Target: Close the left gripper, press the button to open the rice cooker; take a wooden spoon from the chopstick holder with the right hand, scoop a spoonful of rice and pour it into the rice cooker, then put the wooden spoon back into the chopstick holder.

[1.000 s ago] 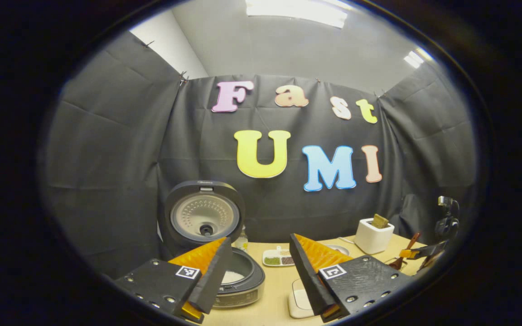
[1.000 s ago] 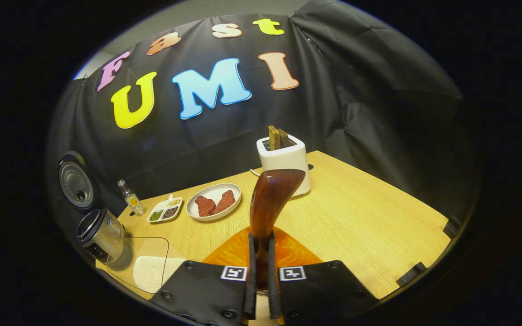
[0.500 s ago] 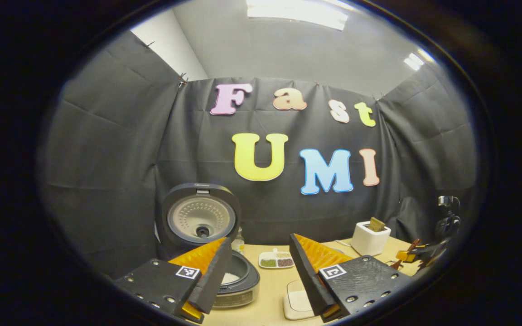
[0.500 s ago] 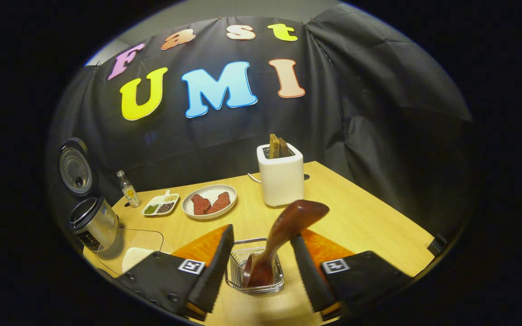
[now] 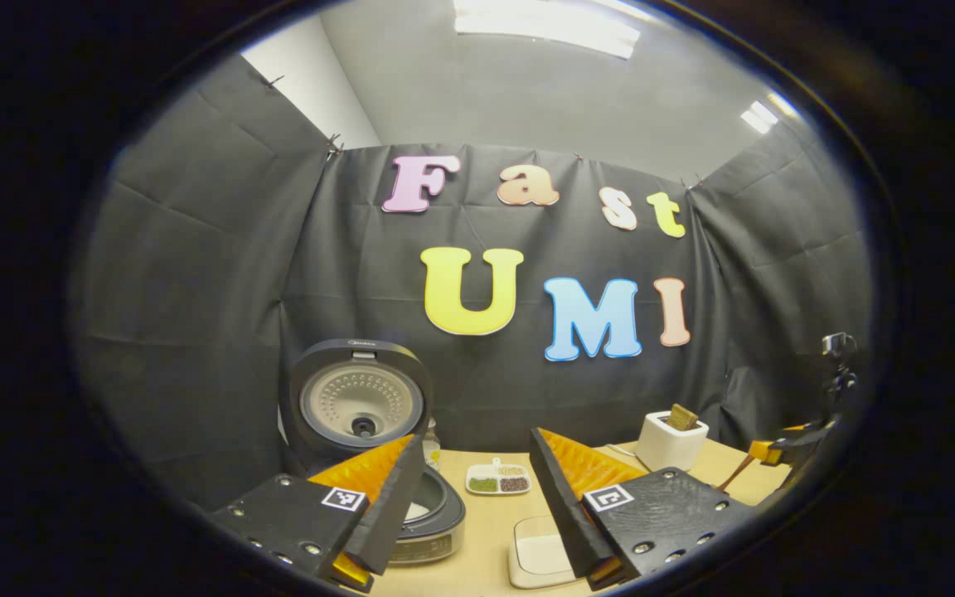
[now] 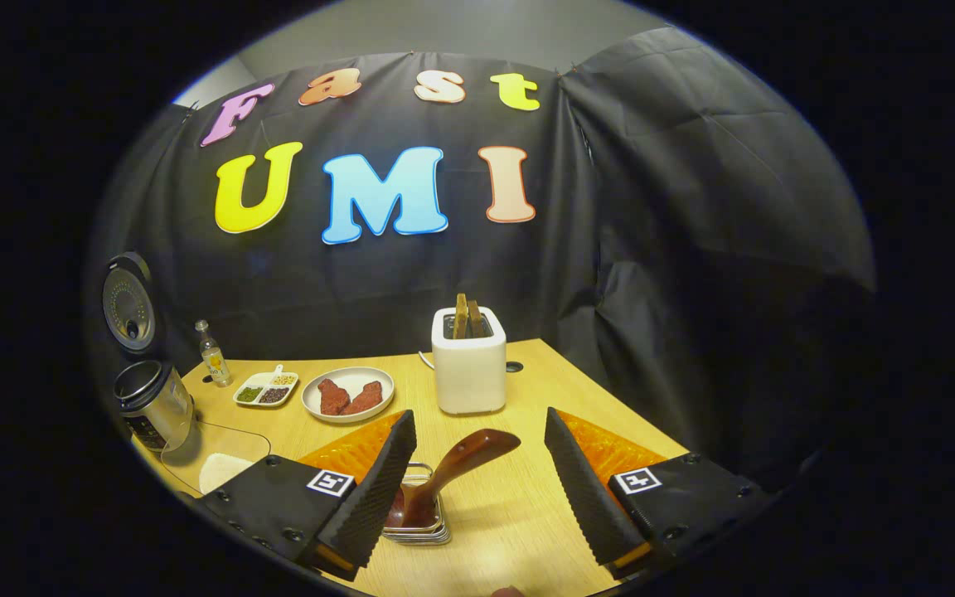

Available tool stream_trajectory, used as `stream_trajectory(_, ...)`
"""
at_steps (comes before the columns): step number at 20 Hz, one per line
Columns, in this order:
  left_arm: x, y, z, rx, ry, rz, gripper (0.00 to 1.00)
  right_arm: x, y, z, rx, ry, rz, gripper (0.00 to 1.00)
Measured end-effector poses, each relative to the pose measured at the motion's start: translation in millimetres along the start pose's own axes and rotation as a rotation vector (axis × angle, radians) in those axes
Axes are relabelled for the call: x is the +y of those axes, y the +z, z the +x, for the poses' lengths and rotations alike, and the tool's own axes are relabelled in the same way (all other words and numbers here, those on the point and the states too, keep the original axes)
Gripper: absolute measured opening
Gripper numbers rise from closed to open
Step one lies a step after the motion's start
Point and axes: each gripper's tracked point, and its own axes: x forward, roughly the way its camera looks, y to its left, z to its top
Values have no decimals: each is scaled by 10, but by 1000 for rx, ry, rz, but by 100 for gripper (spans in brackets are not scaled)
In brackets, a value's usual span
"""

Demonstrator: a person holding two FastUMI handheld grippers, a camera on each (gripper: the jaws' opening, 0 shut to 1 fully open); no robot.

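The right claw [image 6: 477, 489] is wide open and holds nothing; the wooden spoon [image 6: 453, 473] stands tilted in the chopstick holder [image 6: 419, 522] on the bench [image 6: 577, 398], between the two fingers and touching neither. The left claw [image 5: 469, 506] is also open and empty. The rice cooker [image 5: 411, 514] stands at the left edge of the bench with its lid up, and some white rice shows inside the pot.
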Motion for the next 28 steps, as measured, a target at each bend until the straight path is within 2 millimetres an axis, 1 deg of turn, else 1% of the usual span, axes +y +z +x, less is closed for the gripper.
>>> stream_trajectory(4,83,91,138,2,20,30,78,-26,385,-182,-46,9,-12,98)
stream_trajectory(5,124,130,185,2,28,38,78,-33,468,-237,-53,12,-9,98)
stream_trajectory(6,180,172,244,0,39,47,80,-36,539,-309,-63,13,-5,98)
stream_trajectory(9,397,335,465,-9,81,72,78,-98,673,-532,-74,10,-15,98)
stream_trajectory(10,477,399,546,-13,97,78,80,-103,734,-581,-76,10,-20,98)
stream_trajectory(11,576,455,641,-13,114,85,78,-109,796,-626,-79,8,-26,98)
stream_trajectory(12,658,501,741,-13,130,89,78,-106,843,-653,-83,6,-32,98)
stream_trajectory(14,814,585,923,-6,156,95,78,-98,924,-771,-91,2,-36,98)
stream_trajectory(16,966,692,1126,-7,175,99,78,-74,996,-809,-98,-3,-41,98)
stream_trajectory(18,1096,834,1355,-11,186,94,80,-55,1031,-852,-104,-11,-45,98)
stream_trajectory(20,1225,893,1583,-7,193,89,78,-41,1040,-876,-107,-22,-45,98)
stream_trajectory(22,1343,907,1812,9,201,93,78,-28,1025,-898,-103,-32,-39,98)
stream_trajectory(23,1404,904,1919,16,205,96,80,-20,1020,-906,-101,-37,-34,98)
stream_trajectory(25,1496,908,2134,21,207,92,78,-23,996,-931,-96,-51,-28,98)
stream_trajectory(28,1648,909,2396,22,224,95,78,-4,972,-921,-89,-66,-32,98)
